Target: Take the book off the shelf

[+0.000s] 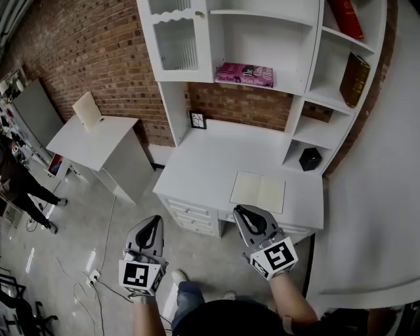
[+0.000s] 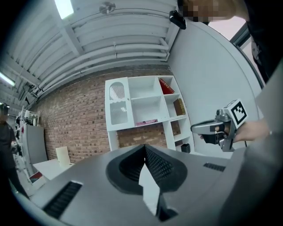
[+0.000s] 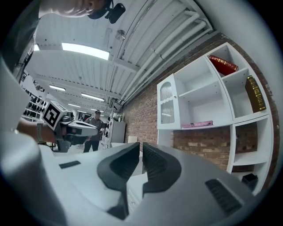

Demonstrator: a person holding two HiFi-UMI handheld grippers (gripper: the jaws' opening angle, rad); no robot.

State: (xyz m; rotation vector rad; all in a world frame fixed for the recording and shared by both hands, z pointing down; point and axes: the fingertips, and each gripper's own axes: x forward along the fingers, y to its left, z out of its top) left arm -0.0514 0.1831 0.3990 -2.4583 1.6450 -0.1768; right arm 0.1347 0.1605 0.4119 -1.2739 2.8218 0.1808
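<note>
1. white shelf unit (image 1: 308,79) stands on a white desk (image 1: 197,164) against a brick wall (image 1: 98,59), and you face it from well back.
2. the pink book (image 1: 245,74) lies flat on the middle shelf, in the wide centre compartment, right of the ribbed-glass cabinet door (image 1: 174,42).
3. the red book (image 1: 346,18) leans in the top right compartment. the brown book (image 1: 354,79) stands tilted in the compartment below it.
4. your left gripper (image 1: 156,220) hangs over the floor, short of the desk front. its jaws are pressed together and empty.
5. your right gripper (image 1: 241,210) sits at the desk's front edge in the head view, just beside an open notebook (image 1: 258,191). its jaws are closed together and empty.
6. both grippers are well apart from every book.
7. a small black object (image 1: 310,159) sits in the lowest right compartment. a framed picture (image 1: 197,119) stands at the back of the desk.
</note>
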